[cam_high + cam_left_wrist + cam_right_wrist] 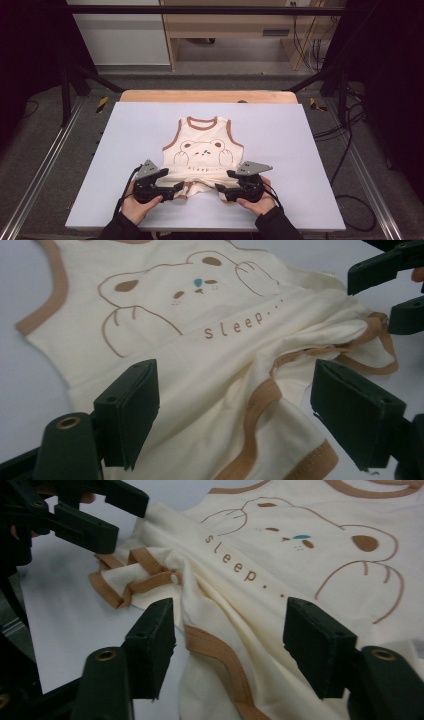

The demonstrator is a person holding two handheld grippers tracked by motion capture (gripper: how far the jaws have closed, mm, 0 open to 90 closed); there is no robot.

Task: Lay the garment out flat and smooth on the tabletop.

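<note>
Romper (202,150) lies flat on table (125,150), long axis front-back, neck away from person. Left gripper (176,189) & right gripper (218,188) spread at rumpled crotch end, prob. not pinching.

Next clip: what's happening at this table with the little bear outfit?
A person works on a cream baby romper with a bear print, lying flat on the white table. The left claw and right claw sit at its bunched bottom hem, one on each side. In both gripper views the jaws stand open with cloth between them but not pinched. The top lies smooth; the brown-trimmed leg openings are rumpled.
</note>
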